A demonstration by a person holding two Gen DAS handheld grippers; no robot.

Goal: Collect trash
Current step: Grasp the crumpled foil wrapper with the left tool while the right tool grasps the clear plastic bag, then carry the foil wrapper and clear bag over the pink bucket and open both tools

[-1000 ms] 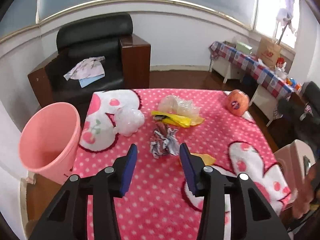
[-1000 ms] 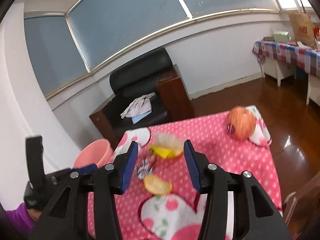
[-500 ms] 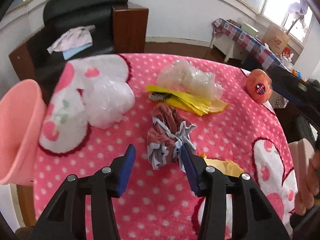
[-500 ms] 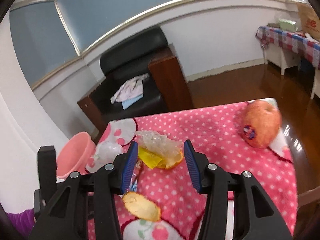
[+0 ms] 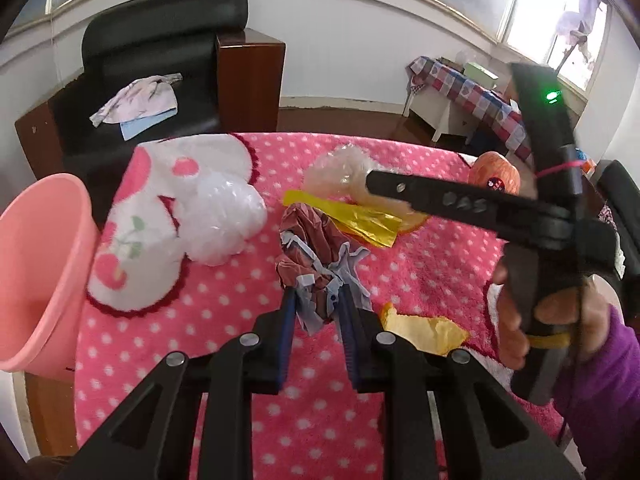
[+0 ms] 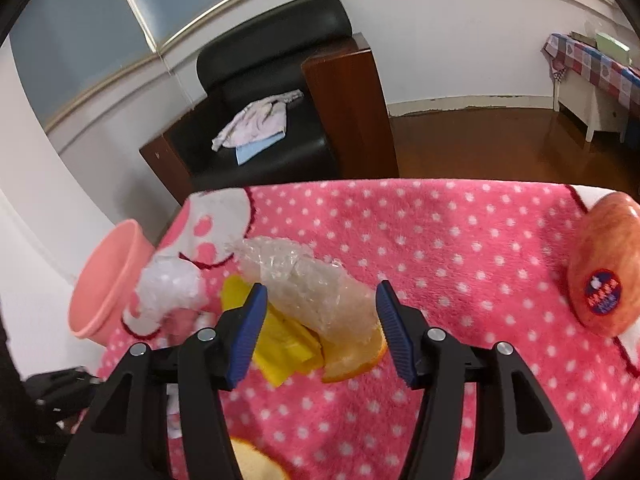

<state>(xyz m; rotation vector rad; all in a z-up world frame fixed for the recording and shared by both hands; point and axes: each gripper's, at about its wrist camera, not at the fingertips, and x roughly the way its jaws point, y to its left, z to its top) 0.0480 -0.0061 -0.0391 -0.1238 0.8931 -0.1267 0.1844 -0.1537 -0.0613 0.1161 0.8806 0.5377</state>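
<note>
Left gripper (image 5: 318, 300) just closing, fingers clenched on wrapper (image 5: 316, 264) mid-desk: light, crinkly, soft; pinch bunched lower end. Right gripper (image 6: 318, 320) just widening, released, straddling clear bag (image 6: 304, 280) nearer far edge: flimsy, slippery.

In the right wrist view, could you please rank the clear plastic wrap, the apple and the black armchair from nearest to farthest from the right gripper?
From the right gripper:
1. Clear plastic wrap, between its open fingers.
2. Apple, far right on the blanket.
3. Black armchair, beyond the table.
</note>
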